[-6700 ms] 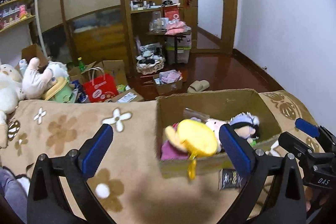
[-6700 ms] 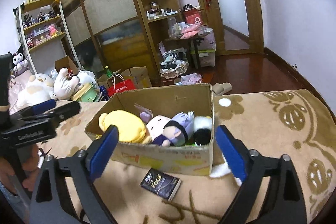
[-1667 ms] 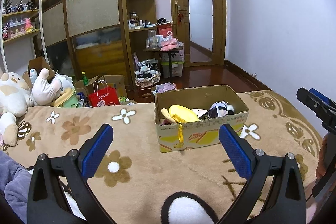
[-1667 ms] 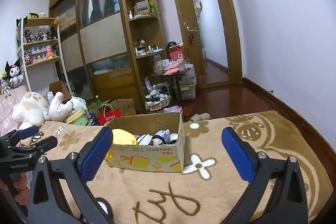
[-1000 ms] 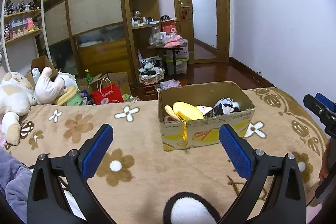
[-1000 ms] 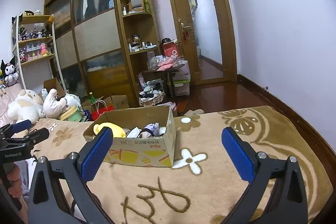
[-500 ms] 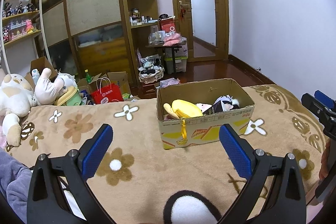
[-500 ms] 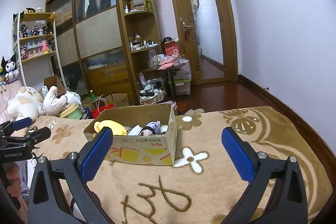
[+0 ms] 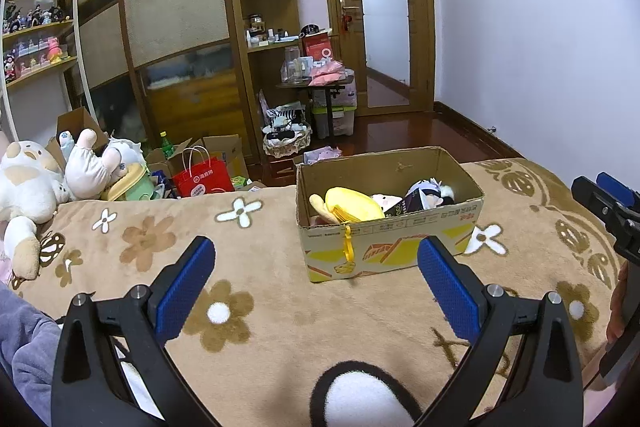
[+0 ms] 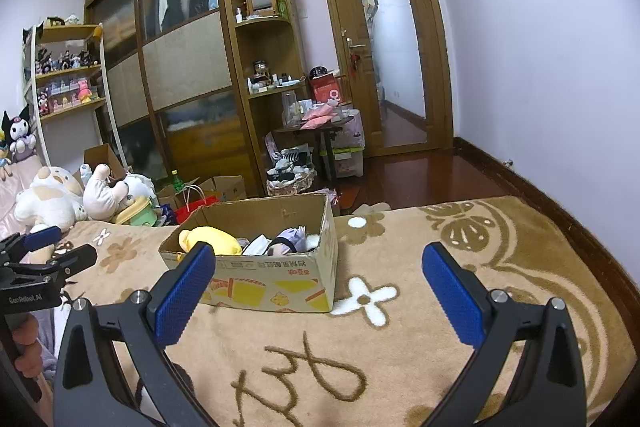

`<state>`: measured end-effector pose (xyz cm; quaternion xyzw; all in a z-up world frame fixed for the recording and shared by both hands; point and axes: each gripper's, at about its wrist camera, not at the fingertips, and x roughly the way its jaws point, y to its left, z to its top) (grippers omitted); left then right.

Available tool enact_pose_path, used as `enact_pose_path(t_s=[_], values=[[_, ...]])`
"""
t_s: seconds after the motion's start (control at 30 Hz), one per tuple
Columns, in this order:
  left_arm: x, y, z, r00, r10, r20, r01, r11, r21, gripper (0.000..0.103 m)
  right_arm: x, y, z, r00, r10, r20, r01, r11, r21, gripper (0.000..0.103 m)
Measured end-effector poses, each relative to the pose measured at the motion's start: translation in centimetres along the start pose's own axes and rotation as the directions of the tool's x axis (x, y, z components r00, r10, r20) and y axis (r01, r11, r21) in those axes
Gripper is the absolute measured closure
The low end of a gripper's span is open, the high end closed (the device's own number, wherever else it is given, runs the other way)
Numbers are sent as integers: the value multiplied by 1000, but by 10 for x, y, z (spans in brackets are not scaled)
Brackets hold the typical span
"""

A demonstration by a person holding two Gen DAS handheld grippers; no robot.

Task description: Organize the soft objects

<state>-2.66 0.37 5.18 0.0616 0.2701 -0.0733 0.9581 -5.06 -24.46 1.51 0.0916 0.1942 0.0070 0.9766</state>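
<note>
A cardboard box (image 9: pixel 394 251) (image 10: pixel 272 287) stands on the tan flowered blanket (image 9: pixel 256 291). Inside lie a yellow plush (image 9: pixel 352 209) (image 10: pixel 214 239), a pale doll and a dark-haired doll (image 9: pixel 426 193) (image 10: pixel 290 241). My left gripper (image 9: pixel 316 287) hangs open and empty, well short of the box. My right gripper (image 10: pixel 318 289) is also open and empty, on the box's right-hand side and back from it. Each gripper shows at the edge of the other's view.
Big white plush toys (image 9: pixel 24 183) (image 10: pixel 52 199) lie at the blanket's far left. Beyond the bed are a red bag (image 9: pixel 202 177), open cartons, a wardrobe, a small table (image 10: pixel 320 127) and a door. A person's sleeve (image 9: pixel 24 347) is at lower left.
Both grippers have drawn back and risen from close over the box to a wider view of the room. In the last second the views barely shift. Both stay open.
</note>
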Motion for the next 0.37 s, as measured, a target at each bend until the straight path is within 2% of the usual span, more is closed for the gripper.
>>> enact_pose_path(t_s=[0.37], values=[[1, 3, -1, 1000, -11, -10, 11, 1000, -14, 3, 3, -4, -8, 1000, -6, -3, 6, 1000, 7, 0]])
